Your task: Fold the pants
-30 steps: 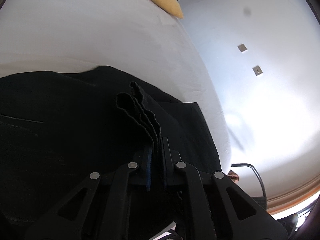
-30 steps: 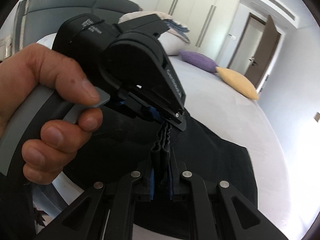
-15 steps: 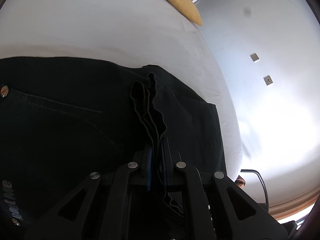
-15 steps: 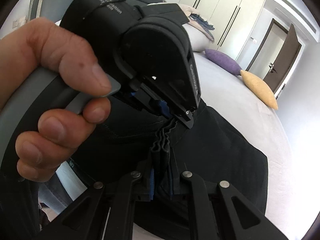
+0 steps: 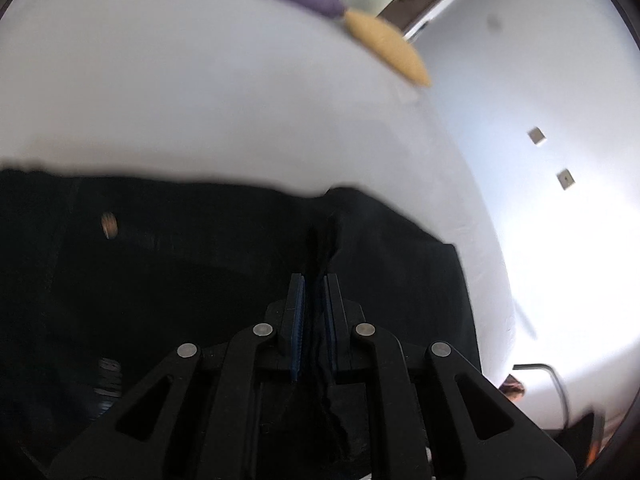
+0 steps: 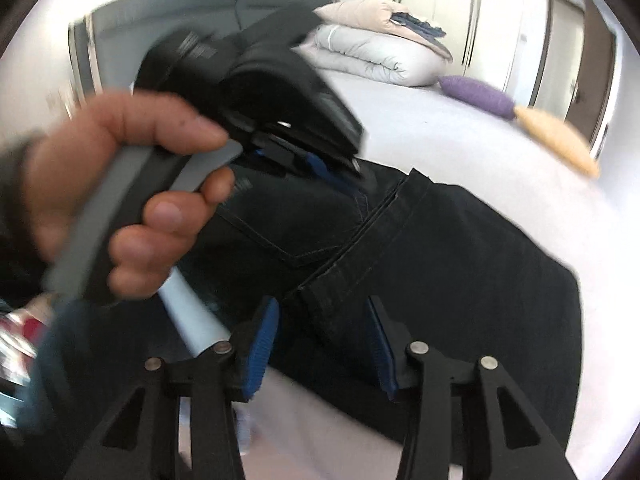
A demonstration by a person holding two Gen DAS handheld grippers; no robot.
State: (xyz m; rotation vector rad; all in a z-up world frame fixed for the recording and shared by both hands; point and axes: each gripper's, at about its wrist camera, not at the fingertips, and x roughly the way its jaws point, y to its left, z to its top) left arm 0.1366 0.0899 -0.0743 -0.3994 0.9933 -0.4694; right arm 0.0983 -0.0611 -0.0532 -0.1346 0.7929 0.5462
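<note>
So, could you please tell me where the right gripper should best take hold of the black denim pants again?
Probably the stacked hem edge of the black denim pants, just ahead of the right gripper, whose fingers have just been opening around it. Come straight along the white bed from the near side: the layered edge forms a narrow ridge that fits between the fingers.

- The pants (image 6: 460,248) are black denim, with paler stitching along the pocket and the hem.
- The bed sheet (image 5: 200,100) under the pants is plain white.
- At the far edge of the bed sheet a purple cushion (image 6: 476,96) lies beside a yellow cushion (image 6: 556,140).
- The folded duvet (image 6: 372,56) at the head of the bed sheet is white; the bedding on top of it is pale pink.
- The headboard (image 6: 168,12) beyond the bed sheet is grey.
- The right gripper (image 6: 323,344) is black with blue pads.
- The left gripper (image 5: 314,324) is black with blue pads; its handle is grey.
</note>
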